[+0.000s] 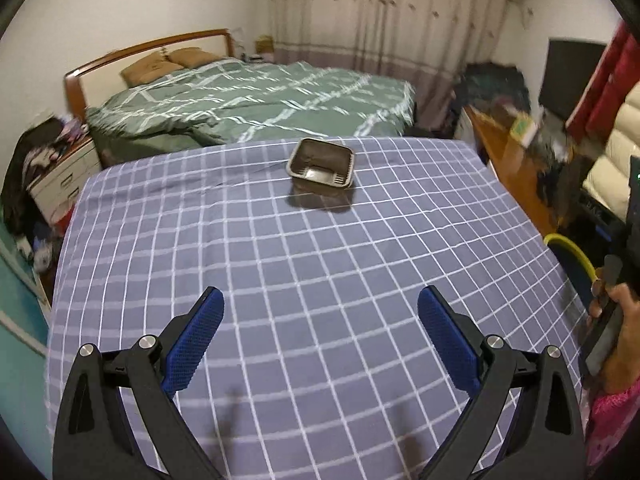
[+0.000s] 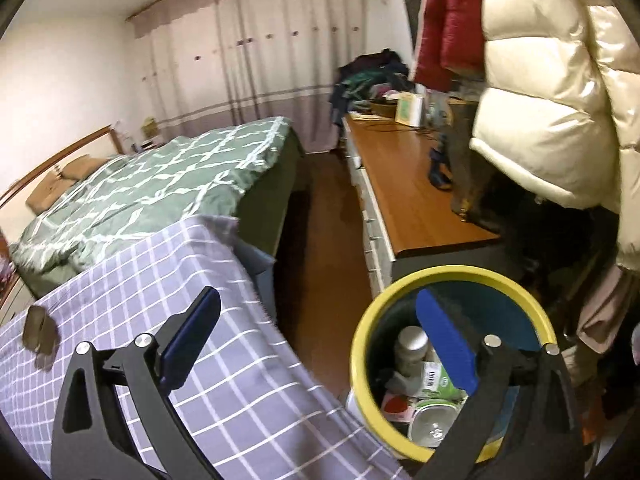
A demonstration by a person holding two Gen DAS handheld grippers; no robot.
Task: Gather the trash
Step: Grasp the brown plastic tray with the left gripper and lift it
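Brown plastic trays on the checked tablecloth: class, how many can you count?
1. The brown plastic tray lies near the far edge of the purple checked tablecloth; the right wrist view shows that tray at its left edge.

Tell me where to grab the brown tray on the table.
Take the tray by its near rim wall, coming from above with one finger inside and one outside. It sits upright, open side up, alone on the table, and its thin walls suit a pinch.

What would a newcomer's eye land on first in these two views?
The lone dark plastic food tray sits at the far end of the blue-checked tablecloth, ahead of the open left gripper. Beside the table stands the yellow-rimmed bin, already holding trash, under the open, empty right gripper.
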